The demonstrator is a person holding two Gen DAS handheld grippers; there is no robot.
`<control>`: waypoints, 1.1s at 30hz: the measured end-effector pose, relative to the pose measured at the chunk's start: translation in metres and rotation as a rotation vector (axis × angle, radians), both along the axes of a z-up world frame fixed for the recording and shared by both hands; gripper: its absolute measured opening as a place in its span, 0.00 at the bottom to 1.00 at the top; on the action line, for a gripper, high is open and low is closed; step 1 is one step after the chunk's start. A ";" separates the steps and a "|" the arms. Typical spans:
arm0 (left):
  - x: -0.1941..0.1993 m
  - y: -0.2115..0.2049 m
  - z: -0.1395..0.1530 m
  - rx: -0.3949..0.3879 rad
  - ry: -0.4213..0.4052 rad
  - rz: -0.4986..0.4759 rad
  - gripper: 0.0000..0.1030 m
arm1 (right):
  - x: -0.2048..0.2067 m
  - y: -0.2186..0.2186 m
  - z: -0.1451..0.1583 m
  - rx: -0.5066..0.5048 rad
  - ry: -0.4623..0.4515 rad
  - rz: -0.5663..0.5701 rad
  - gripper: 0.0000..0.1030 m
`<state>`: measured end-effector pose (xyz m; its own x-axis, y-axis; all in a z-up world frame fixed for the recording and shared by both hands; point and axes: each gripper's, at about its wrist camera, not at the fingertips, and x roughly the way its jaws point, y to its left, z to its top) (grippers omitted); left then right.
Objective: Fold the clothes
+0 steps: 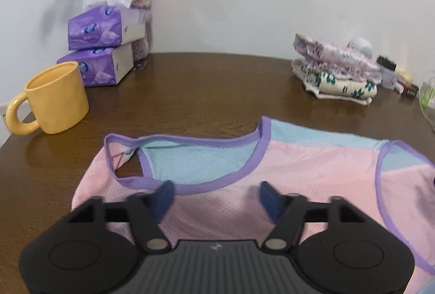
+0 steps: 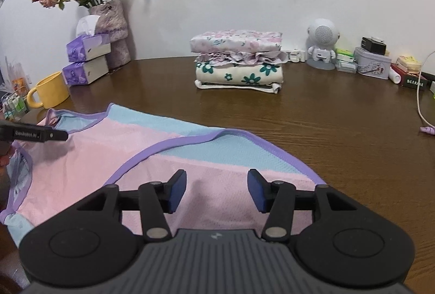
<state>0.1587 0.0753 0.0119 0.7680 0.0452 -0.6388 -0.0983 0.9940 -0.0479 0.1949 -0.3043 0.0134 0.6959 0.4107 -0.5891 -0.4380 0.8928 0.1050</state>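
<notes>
A sleeveless mesh top (image 1: 299,166), pink and light blue with purple trim, lies spread on the brown table (image 1: 206,87). My left gripper (image 1: 216,197) hangs just above its pink front, below the neckline, jaws wide apart with no cloth pinched between the blue pads (image 1: 163,200). My right gripper (image 2: 216,190) stands open over the top (image 2: 95,155) near an armhole edge, pads apart, cloth lying flat beneath. The left gripper's finger (image 2: 51,135) pokes in at the left edge of the right wrist view.
A stack of folded floral clothes (image 2: 239,60) sits at the back of the table (image 2: 339,130). A yellow mug (image 1: 54,98), two tissue packs (image 1: 100,49) and a vase of flowers (image 2: 108,27) stand left. A white figurine (image 2: 323,43), tins and a cable (image 2: 420,103) crowd the right.
</notes>
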 end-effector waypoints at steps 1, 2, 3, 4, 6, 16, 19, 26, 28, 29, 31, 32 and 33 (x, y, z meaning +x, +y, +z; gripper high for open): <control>-0.003 -0.001 0.002 -0.006 -0.010 -0.003 0.86 | -0.002 0.001 0.000 0.000 -0.002 0.006 0.55; -0.006 -0.002 0.003 -0.018 -0.017 -0.007 0.87 | -0.005 0.002 0.001 0.001 -0.005 0.014 0.60; -0.009 -0.003 0.004 -0.028 -0.019 -0.011 0.87 | -0.008 0.003 0.001 0.002 -0.009 0.021 0.63; -0.011 -0.004 0.006 -0.038 -0.019 -0.016 0.87 | -0.010 0.004 0.002 0.005 -0.014 0.026 0.72; -0.017 -0.007 0.006 -0.053 -0.011 -0.023 0.89 | -0.016 0.005 0.004 0.013 -0.026 0.038 0.78; -0.045 -0.017 0.000 -0.137 0.055 -0.027 0.90 | -0.033 0.005 0.008 0.052 -0.043 0.073 0.99; -0.055 -0.020 -0.001 -0.153 0.053 -0.019 0.90 | -0.034 0.004 0.006 0.063 -0.031 0.064 0.99; -0.070 -0.024 0.001 -0.200 0.040 0.041 0.90 | -0.041 0.005 0.004 0.076 -0.021 0.085 0.99; -0.074 -0.025 0.002 -0.213 0.035 0.052 0.90 | -0.044 0.005 0.004 0.078 -0.022 0.096 0.99; -0.076 -0.025 0.002 -0.215 0.038 0.057 0.90 | -0.045 0.006 0.004 0.078 -0.022 0.101 0.99; -0.078 -0.027 0.000 -0.219 0.050 0.068 0.90 | -0.046 0.007 0.004 0.080 -0.022 0.109 0.99; -0.079 -0.028 -0.001 -0.220 0.053 0.065 0.90 | -0.047 0.007 0.004 0.082 -0.022 0.112 0.99; -0.081 -0.029 -0.001 -0.221 0.053 0.060 0.91 | -0.047 0.007 0.004 0.083 -0.023 0.114 0.99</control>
